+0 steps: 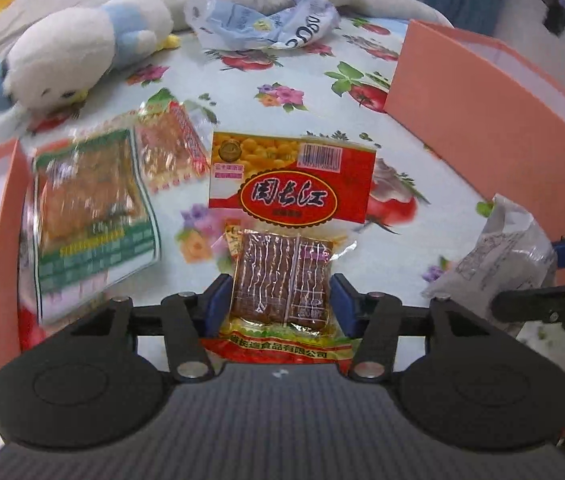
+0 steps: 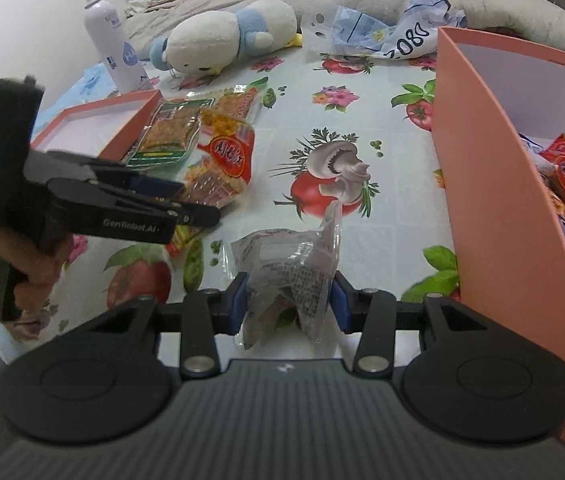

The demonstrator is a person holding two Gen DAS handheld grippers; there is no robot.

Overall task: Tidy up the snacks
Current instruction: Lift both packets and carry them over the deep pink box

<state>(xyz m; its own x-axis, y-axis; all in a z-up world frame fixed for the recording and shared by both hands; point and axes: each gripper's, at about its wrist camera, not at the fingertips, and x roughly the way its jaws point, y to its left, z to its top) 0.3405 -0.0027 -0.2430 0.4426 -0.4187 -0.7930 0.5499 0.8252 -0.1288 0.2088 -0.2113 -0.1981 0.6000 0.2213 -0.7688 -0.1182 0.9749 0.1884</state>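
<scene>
Left hand-held gripper (image 1: 280, 300) pinches brown tofu snack packet (image 1: 280, 276) at lower centre; right hand-held gripper (image 2: 288, 300) grips clear packet (image 2: 290, 276). Next, likely: carry to pink box (image 2: 494, 200), right.

Bright, even indoor light — fisheye bending at the edges, motion blur in the left view.

Left gripper (image 2: 198, 204) side reads "GenRobot.AI"; red snack packet (image 1: 290, 180) shows "周长江" plus a barcode; crumpled blue-white bag (image 2: 394, 28) shows "080"; white spray bottle (image 2: 112, 40) text unreadable.
</scene>
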